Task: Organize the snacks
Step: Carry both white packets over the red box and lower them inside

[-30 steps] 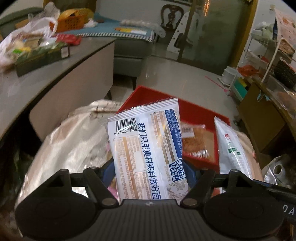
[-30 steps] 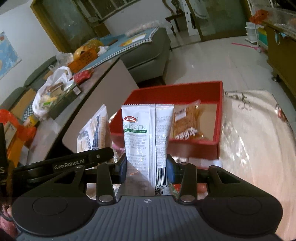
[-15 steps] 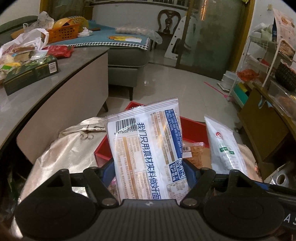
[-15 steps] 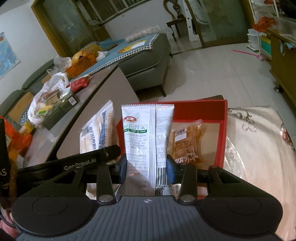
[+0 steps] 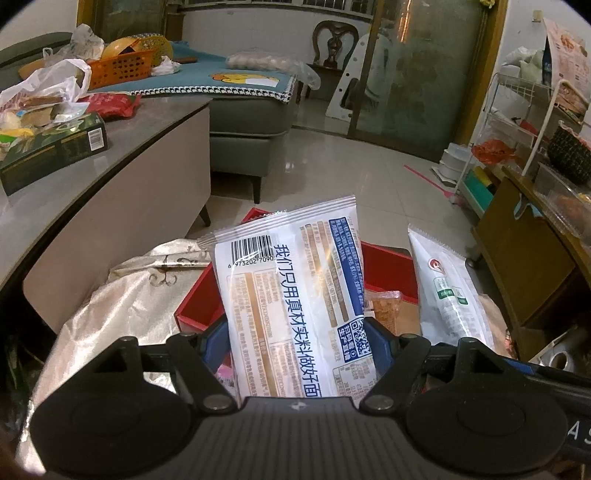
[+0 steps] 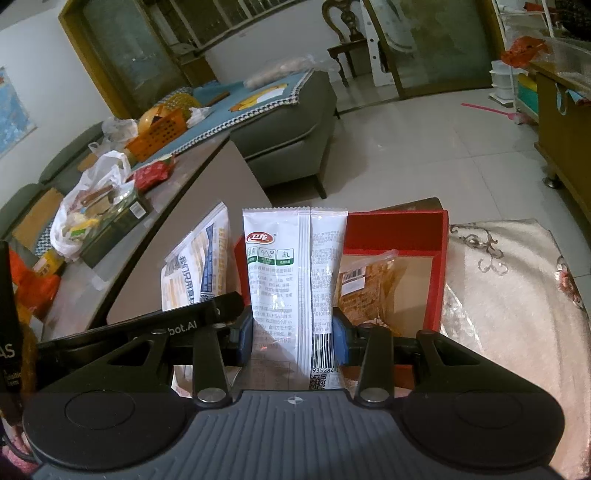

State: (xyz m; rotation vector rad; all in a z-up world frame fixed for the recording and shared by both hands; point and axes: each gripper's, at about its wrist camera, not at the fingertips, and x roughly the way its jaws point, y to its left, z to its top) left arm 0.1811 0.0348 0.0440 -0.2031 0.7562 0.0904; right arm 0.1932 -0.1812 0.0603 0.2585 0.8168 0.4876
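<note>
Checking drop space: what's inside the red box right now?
The red box holds one orange snack packet against a bare brown floor. Its near-left part is hidden behind the held white packet and the right gripper.

I see a living room under dim indoor light. The floor is pale glossy tile. A grey sofa stands at the rear on dark legs, covered with a teal throw. A long grey-topped table runs down the left side, cluttered with an orange basket, a white plastic bag and a dark green box. A carved wooden chair stands by the white rear wall. Wood-framed glass doors close off the back. A wooden cabinet and a white wire rack stand at the right.
</note>
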